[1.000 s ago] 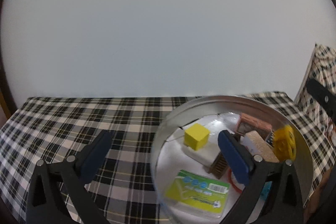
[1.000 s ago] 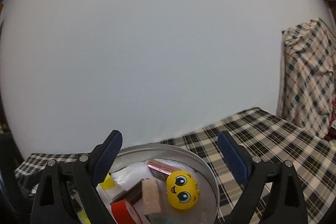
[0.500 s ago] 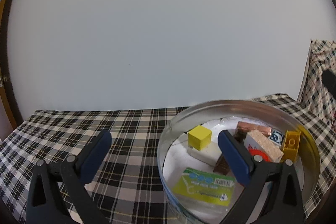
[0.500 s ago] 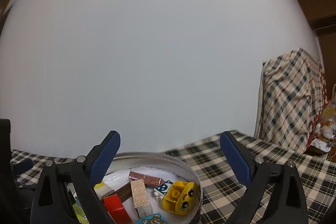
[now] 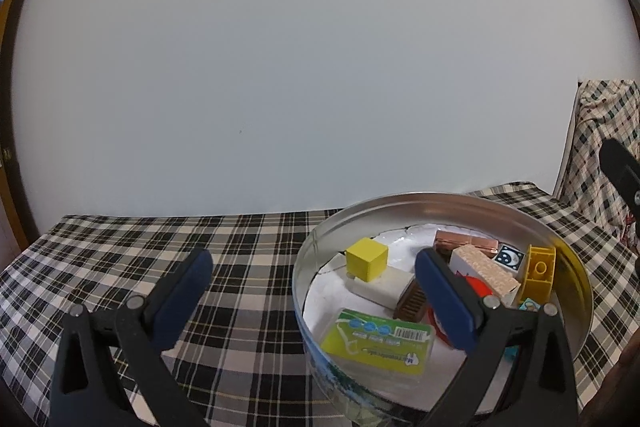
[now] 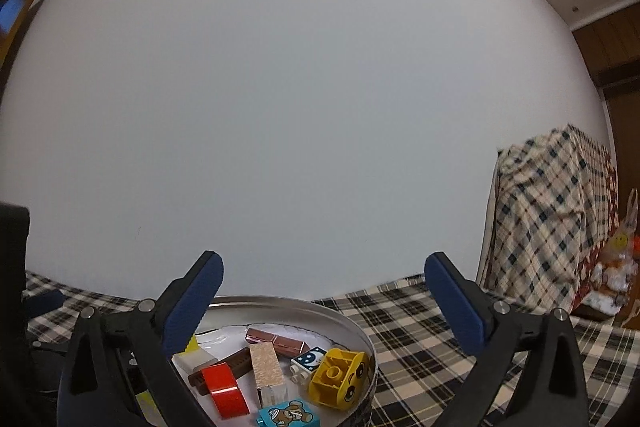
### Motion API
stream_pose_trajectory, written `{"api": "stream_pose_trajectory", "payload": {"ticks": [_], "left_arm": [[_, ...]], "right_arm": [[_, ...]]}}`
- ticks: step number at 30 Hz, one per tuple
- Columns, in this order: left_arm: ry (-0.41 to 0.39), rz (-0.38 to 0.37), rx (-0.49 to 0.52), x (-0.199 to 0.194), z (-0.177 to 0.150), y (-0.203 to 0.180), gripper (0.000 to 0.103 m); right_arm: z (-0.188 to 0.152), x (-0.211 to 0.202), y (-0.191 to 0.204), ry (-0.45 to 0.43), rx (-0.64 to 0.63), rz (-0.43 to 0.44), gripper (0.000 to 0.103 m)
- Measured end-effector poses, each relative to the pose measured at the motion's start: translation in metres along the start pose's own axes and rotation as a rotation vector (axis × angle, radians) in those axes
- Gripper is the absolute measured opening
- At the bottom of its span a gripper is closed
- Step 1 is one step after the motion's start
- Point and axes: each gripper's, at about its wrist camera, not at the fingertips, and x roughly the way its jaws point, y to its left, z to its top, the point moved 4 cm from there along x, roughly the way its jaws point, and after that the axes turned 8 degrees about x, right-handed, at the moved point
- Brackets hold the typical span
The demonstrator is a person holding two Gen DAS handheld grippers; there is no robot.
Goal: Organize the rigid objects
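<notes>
The right claw [image 6: 320, 291] stood wide, its jaws opening further, nothing between them. A second before, the yellow face brick [image 6: 339, 377] sat upright; it now lay tipped on its side in the round tin [image 6: 362, 339], evidently just released, so that item counted as stowed. The left claw [image 5: 312, 287] stood wide and empty, its right finger over the tin. Beyond, the yellow cube [image 5: 367, 259] rested inside the tin on the checked bench [image 5: 160, 247]

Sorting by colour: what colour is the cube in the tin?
Yellow cube; left wrist view shows it best.
</notes>
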Motion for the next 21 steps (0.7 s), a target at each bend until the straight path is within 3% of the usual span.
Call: {"api": "stream_pose_trajectory", "payload": {"ticks": [7,21], "left_arm": [[-0.015,-0.02,-0.002,-0.005,0.0,0.0,0.103],[-0.031,-0.02,-0.01,-0.008,0.002,-0.001,0.103]], "right_arm": [[-0.004,0.002,0.0,0.053,0.014,0.009,0.102],[-0.002,-0.011,0.01,0.021,-0.034,0.033,0.102]]}}
